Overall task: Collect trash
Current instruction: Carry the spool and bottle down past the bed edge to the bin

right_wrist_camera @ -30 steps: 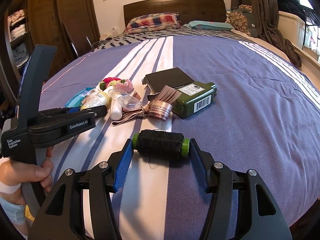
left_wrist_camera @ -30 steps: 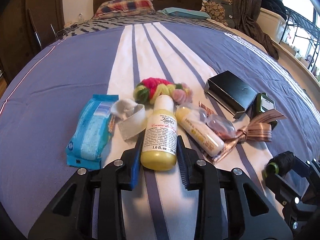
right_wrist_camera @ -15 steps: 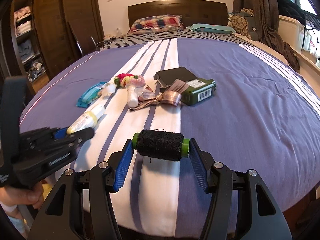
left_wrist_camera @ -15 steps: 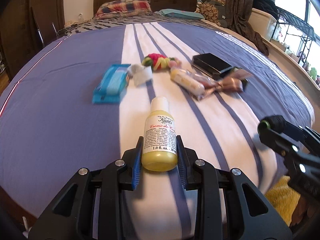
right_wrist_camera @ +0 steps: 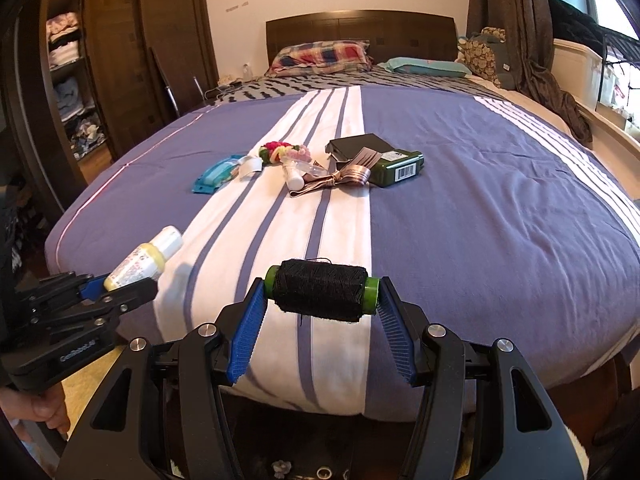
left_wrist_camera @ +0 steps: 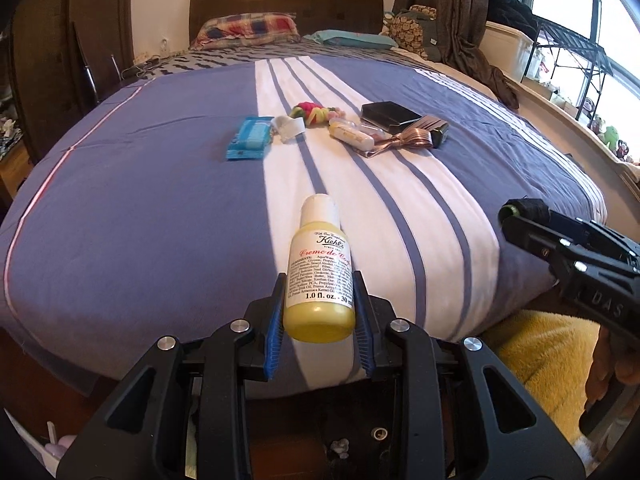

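Note:
My left gripper (left_wrist_camera: 319, 304) is shut on a small yellow lotion bottle (left_wrist_camera: 320, 276) with a white cap, held above the foot of the bed; the right wrist view shows the lotion bottle (right_wrist_camera: 144, 258) at lower left. A spool of black thread (right_wrist_camera: 322, 290) with green ends is clamped lengthwise in my right gripper (right_wrist_camera: 322, 294), also over the bed's foot. Far up the striped cover lie a blue wipes pack (left_wrist_camera: 250, 142), a white scrap (left_wrist_camera: 289, 126), a colourful pom-pom scrunchie (left_wrist_camera: 314, 111), a small tube (left_wrist_camera: 352, 136), a ribbon bow (left_wrist_camera: 412, 138), a black box (left_wrist_camera: 390, 114) and a green bottle (right_wrist_camera: 398, 166).
The bed (left_wrist_camera: 140, 208) with its purple and white striped cover fills both views, pillows at the headboard. A dark wardrobe (right_wrist_camera: 80, 80) stands to the left, curtains and a window shelf to the right. A yellow rug (left_wrist_camera: 548, 352) lies on the floor by the bed's foot.
Both grippers have drawn back from the pile toward the foot of the bed, each carrying its object. The items on the cover now look smaller and farther away.

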### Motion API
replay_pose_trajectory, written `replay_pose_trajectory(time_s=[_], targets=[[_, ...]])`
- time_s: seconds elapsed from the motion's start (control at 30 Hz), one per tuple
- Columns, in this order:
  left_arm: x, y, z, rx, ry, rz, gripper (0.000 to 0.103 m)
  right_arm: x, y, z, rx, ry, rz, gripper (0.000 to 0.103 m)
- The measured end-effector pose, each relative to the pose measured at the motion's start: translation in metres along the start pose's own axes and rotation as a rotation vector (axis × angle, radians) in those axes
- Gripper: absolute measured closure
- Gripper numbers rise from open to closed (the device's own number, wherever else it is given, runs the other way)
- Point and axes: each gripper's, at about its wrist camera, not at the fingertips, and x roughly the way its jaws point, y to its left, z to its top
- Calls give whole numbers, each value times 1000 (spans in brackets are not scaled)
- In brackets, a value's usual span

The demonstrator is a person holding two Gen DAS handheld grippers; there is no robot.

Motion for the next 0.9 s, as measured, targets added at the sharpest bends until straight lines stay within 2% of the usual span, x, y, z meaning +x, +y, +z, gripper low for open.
replay_pose_trajectory(time_s=[0.23, 0.5, 0.9], targets=[[-30, -6, -28, 10, -7, 3, 74, -28, -2, -21, 10, -7, 9, 46], [-35, -20, -59, 15, 30, -26, 74, -34, -7, -53, 14, 49, 6, 46], [11, -39, -115, 18, 211, -82, 74, 4, -8, -106, 28, 224, 41, 46]])
